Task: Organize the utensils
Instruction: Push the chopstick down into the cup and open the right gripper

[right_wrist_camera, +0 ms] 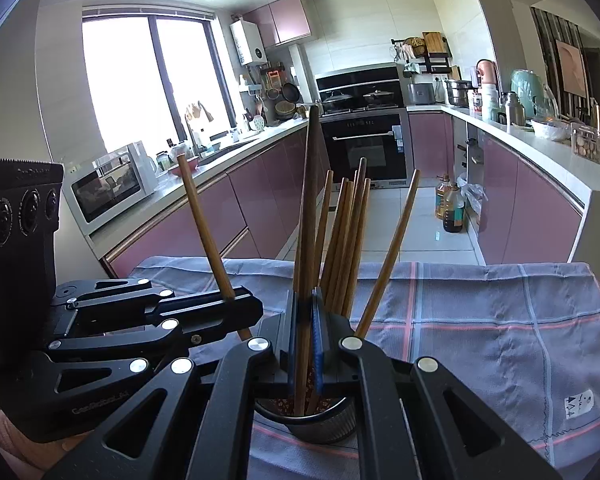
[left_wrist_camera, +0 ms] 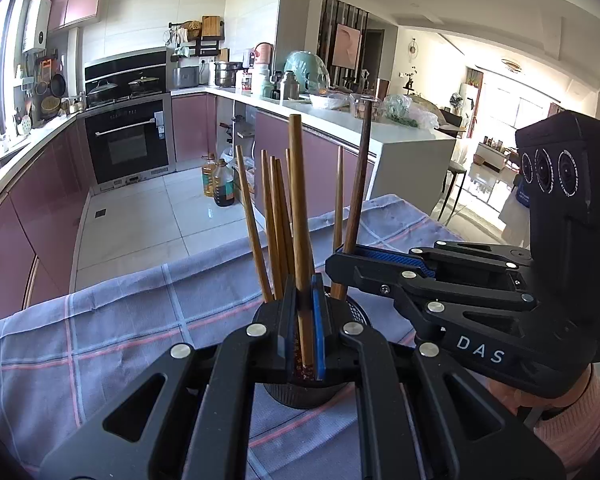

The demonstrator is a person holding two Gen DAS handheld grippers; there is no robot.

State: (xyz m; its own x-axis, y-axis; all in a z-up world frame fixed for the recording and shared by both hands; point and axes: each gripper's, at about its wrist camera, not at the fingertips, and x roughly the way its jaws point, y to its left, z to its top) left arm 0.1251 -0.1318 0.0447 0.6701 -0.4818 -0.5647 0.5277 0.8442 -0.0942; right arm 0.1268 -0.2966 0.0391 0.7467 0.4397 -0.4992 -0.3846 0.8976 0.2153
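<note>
The utensils, long wooden chopsticks, stood bunched in a round black ribbed holder cup (left_wrist_camera: 300, 394) right under my two claws, on a tabletop covered by a grey-blue checked cloth with pink lines (left_wrist_camera: 120, 320). My left claw (left_wrist_camera: 305, 336) was closed tight on one light-brown wooden chopstick (left_wrist_camera: 300, 208), which rose almost upright between the blue pads, its patterned lower end reaching down into the cup. My right claw (right_wrist_camera: 305, 344) was likewise clamped on a darker brown wooden chopstick (right_wrist_camera: 310, 208), also upright, with its lower end inside the cup. Seen from my left camera, the right claw (left_wrist_camera: 346, 252) came in from the right side with that dark stick (left_wrist_camera: 362, 176) pinched at its tip; from my right camera, the left claw (right_wrist_camera: 236, 300) came in from the left, its stick (right_wrist_camera: 204, 224) leaning away to the left. The other chopsticks (right_wrist_camera: 344, 240) fanned out of the cup just behind the claws. Beyond the tabletop lay a white tiled floor (left_wrist_camera: 148, 216), two oil bottles (left_wrist_camera: 218, 180), pink cabinets and a black built-in oven (left_wrist_camera: 130, 140).
</note>
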